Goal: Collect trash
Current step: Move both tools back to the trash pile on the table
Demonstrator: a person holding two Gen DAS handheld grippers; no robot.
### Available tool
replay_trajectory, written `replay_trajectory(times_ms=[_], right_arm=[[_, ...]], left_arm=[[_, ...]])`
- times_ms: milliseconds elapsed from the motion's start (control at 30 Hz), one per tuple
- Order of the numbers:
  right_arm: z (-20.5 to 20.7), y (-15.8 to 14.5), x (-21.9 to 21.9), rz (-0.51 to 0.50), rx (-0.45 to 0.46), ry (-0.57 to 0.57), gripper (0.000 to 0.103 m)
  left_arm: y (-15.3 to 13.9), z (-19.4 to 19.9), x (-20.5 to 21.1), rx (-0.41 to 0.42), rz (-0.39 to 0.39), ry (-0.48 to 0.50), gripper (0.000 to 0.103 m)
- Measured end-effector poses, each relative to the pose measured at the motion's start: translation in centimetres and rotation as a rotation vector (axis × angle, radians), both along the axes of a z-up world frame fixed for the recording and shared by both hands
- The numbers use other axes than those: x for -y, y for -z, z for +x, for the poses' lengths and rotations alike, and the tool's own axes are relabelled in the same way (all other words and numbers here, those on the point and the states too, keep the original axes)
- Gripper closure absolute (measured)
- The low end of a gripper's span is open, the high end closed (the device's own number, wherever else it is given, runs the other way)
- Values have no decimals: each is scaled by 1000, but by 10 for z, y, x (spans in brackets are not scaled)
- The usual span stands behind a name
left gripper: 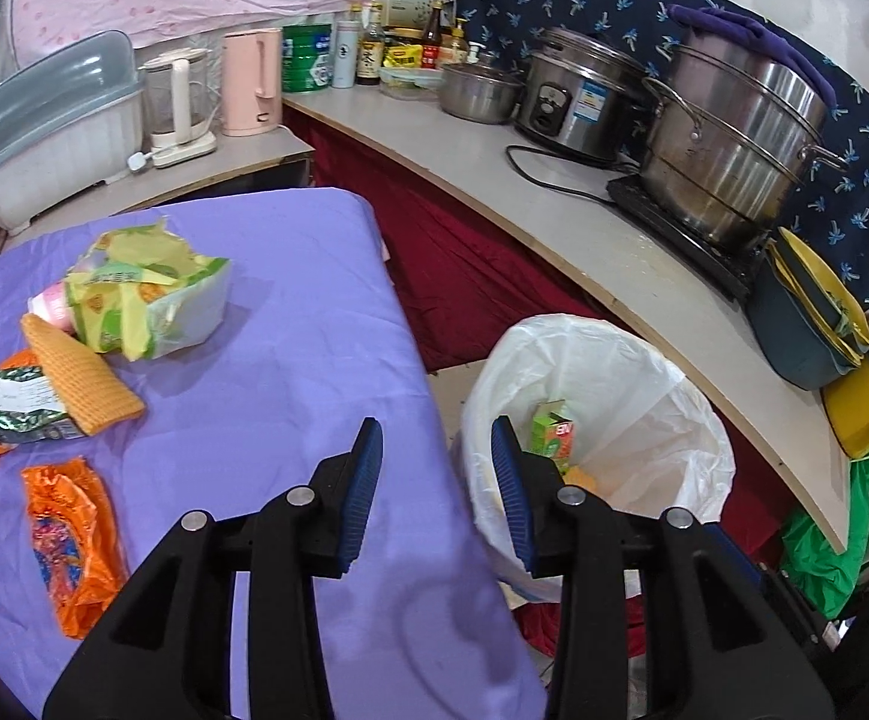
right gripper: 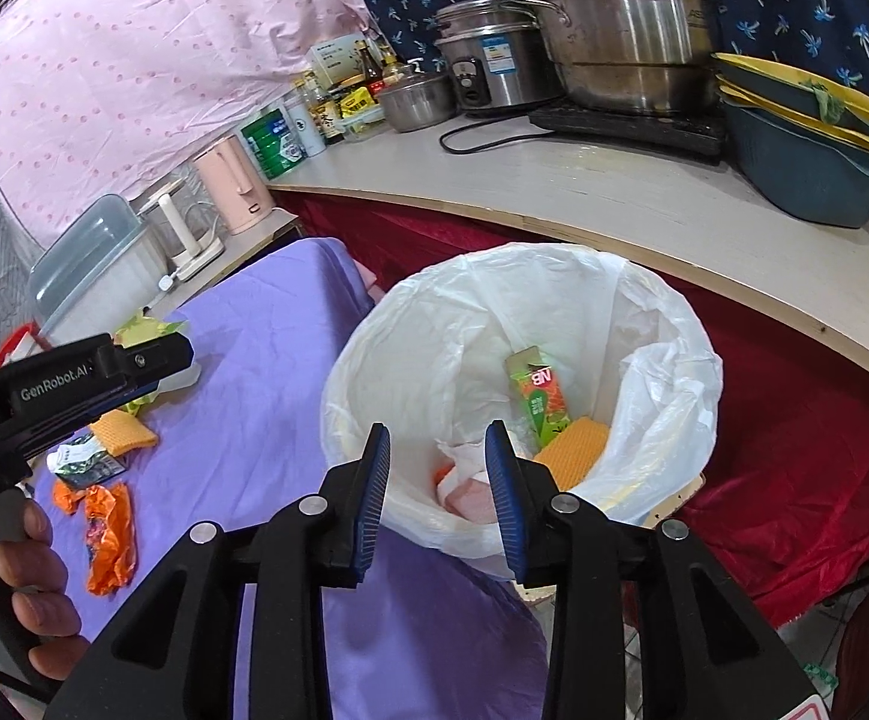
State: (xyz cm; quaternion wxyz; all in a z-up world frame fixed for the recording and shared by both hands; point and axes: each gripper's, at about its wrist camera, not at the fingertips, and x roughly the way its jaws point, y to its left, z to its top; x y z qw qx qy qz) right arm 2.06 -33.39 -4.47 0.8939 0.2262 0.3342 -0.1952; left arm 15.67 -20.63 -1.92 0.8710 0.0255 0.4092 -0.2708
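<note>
- Purple cloth (left gripper: 266,324) covers the table, with a cluttered kitchen counter (left gripper: 644,264) behind it.
- On the cloth's left lie an orange wrapper (left gripper: 71,540), a crushed carton (left gripper: 14,405), a waffle-textured yellow piece (left gripper: 83,375) and a torn yellow-green bag (left gripper: 146,294).
- Left gripper (left gripper: 437,438) hangs over the table edge, fingers partly apart with nothing between them.
- Right gripper (right gripper: 437,444) hovers over the white-lined bin (right gripper: 410,324), fingers likewise parted and empty.
- Inside the bin lie a green juice box (right gripper: 542,396) and another yellow piece (right gripper: 575,450).
</note>
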Motion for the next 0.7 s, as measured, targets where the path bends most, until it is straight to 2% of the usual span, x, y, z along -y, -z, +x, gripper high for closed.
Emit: replay_trajectory(times_ms=[233, 300, 367, 500, 700], right_arm=[[8, -5, -20, -13, 2, -35, 64], [11, -6, -26, -13, 0, -47, 63], [14, -6, -34, -15, -2, -62, 63], [19, -5, -47, -18, -8, -92, 63], [31, -1, -73, -17, -22, -142, 62]], left_arm=[[3, 2, -31, 6, 17, -46, 67], [5, 2, -41, 12, 30, -66, 63], [7, 2, -52, 19, 39, -92, 55], [14, 6, -75, 8, 61, -140, 54], [30, 13, -113, -9, 103, -227, 44]])
